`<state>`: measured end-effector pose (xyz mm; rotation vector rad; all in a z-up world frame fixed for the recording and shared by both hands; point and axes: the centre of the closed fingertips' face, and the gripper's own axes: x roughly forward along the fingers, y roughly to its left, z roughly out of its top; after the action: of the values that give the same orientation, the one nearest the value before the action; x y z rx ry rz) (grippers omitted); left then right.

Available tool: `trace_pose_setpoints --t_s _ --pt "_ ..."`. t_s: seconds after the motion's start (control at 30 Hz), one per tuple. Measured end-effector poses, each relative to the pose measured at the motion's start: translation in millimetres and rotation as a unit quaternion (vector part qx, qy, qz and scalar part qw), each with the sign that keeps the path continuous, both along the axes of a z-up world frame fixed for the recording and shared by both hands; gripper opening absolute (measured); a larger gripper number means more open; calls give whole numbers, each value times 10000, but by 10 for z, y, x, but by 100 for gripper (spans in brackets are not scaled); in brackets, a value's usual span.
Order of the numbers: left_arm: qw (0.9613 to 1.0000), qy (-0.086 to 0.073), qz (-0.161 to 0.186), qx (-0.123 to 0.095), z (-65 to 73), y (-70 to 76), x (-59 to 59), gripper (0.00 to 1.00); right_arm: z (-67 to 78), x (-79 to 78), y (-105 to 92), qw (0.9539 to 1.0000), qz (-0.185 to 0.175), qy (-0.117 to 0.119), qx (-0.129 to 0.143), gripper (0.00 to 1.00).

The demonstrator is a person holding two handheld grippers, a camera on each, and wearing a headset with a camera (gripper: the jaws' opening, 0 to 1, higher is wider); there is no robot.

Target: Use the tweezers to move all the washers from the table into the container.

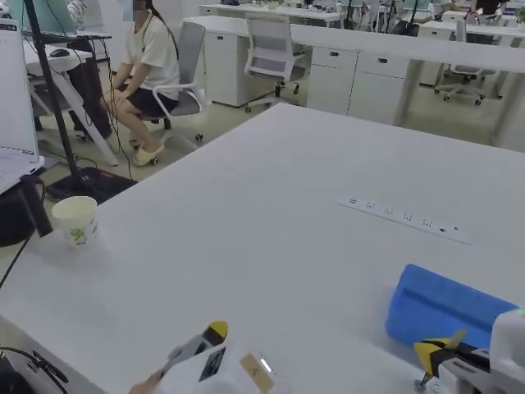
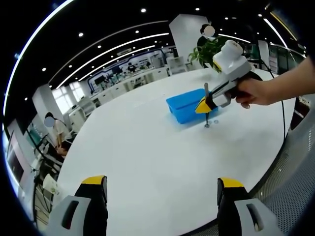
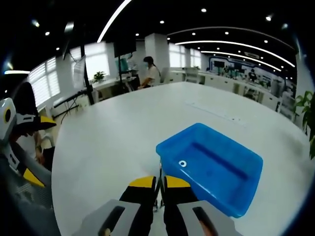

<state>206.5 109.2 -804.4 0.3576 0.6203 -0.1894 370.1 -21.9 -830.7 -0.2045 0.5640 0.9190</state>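
Observation:
My right gripper [image 3: 159, 179] is shut on thin metal tweezers [image 3: 159, 169], which point at the near rim of the blue container [image 3: 211, 167]. One washer [image 3: 182, 163] lies inside the container. In the left gripper view a hand holds the right gripper [image 2: 204, 105] beside the container [image 2: 184, 105], tweezers [image 2: 206, 113] pointing down at a small washer [image 2: 207, 126] on the table; another washer [image 2: 216, 121] lies close by. My left gripper [image 2: 162, 189] is open, with nothing between its jaws. In the head view it sits at the bottom edge [image 1: 234, 351], left of the right gripper [image 1: 435, 353].
A paper cup [image 1: 75, 220] stands near the table's left edge. A power strip [image 1: 406, 217] is set into the white table [image 1: 271, 238] beyond the container [image 1: 447, 308]. A person sits on a chair [image 1: 184, 74] past the far left corner.

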Motion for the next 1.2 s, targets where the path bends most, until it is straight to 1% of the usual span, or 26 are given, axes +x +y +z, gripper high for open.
trace_pose_setpoints --t_s 0.07,0.17,0.23,0.37,0.53,0.7,0.9,1.03,1.13,1.2 --pt "10000 10 -2 13 -2 1 -2 95 29 -4 -14 10000 0 18 26 2" --pt "10000 7 -3 24 -2 1 -1 95 139 1 -37 9999 -7 47 156 2" --pt "10000 -4 10 14 2 5 1 95 203 20 -53 9998 -10 39 194 2" --pt "10000 2 7 34 -2 5 2 95 344 38 -53 9996 -27 -46 267 2" --pt "10000 13 -10 50 -8 -2 0 95 570 36 -14 9990 -9 -245 368 2" --pt "10000 3 -8 46 -8 -2 3 95 720 61 6 9985 18 -365 414 2" --pt "10000 0 -39 41 -5 -15 1 95 819 119 4 9979 -37 -436 487 2" --pt "10000 -4 -38 38 -5 -15 3 95 848 183 5 9976 -59 -509 465 2" --pt "10000 18 -36 50 -13 -13 0 95 862 269 -2 9973 -130 -508 518 2" --pt "10000 49 -49 63 -26 -17 -3 95 855 311 -4 9972 -163 -530 507 2"
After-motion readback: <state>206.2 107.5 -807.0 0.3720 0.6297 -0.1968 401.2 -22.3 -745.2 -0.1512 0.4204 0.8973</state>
